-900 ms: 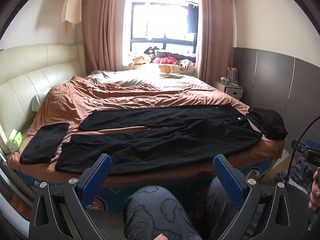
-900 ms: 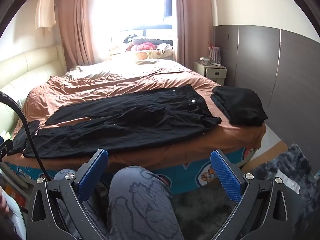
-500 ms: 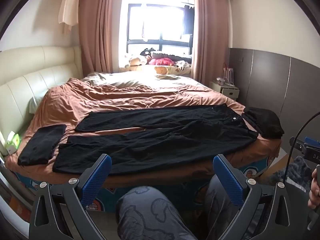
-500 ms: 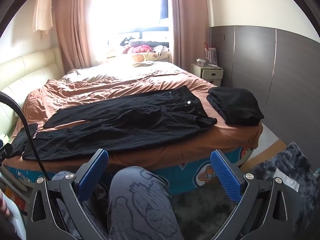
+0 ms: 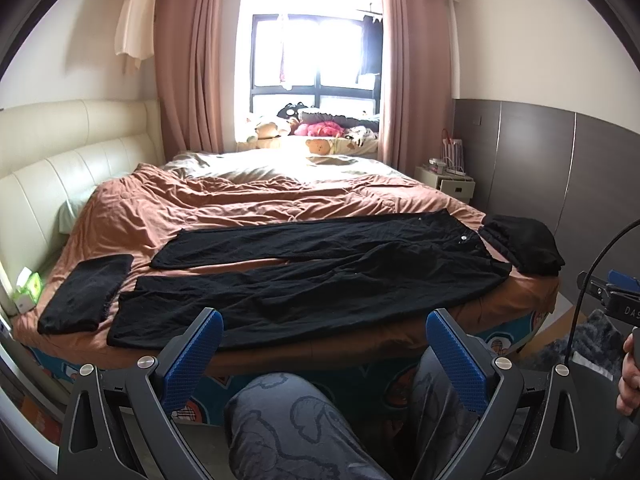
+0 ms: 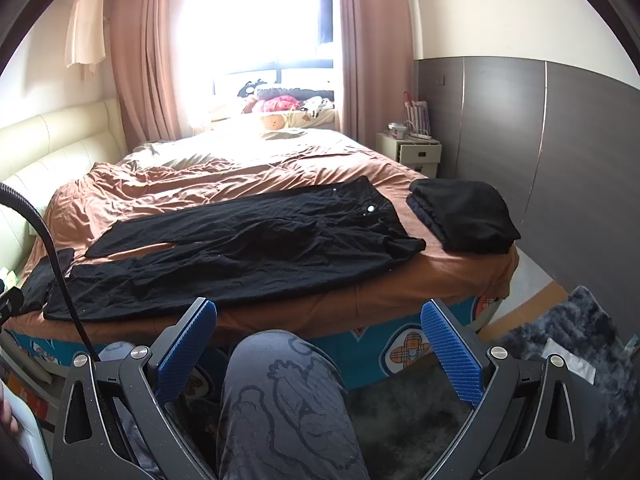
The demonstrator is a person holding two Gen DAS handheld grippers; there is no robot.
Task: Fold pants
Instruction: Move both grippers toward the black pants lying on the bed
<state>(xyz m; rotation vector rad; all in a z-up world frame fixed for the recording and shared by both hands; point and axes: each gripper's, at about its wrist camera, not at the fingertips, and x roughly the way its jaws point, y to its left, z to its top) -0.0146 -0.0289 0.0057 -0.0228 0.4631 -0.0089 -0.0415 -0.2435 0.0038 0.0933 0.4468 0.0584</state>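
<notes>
A wide bed (image 5: 248, 208) with a rust-brown quilt and a cream padded headboard fills the room beneath a bright window hung with dusty-pink curtains (image 5: 192, 64). Spread flat across the near edge of the bed lies a pair of long black pants (image 5: 320, 276), its waist with a small silver button toward the right and its two legs running left, parted by a narrow strip of quilt. A folded black garment (image 5: 520, 242) sits just beside the waist at the bed's right corner; another flat black folded piece (image 5: 86, 294) lies near the leg cuffs on the left. A person's knees in grey patterned trousers (image 6: 280, 392) show in front of the bed. The left gripper (image 5: 322, 354), blue-padded, is spread wide with nothing between its fingers, held short of the mattress edge. The right gripper (image 6: 318, 344) is likewise spread wide and empty, apart from the pants.
</notes>
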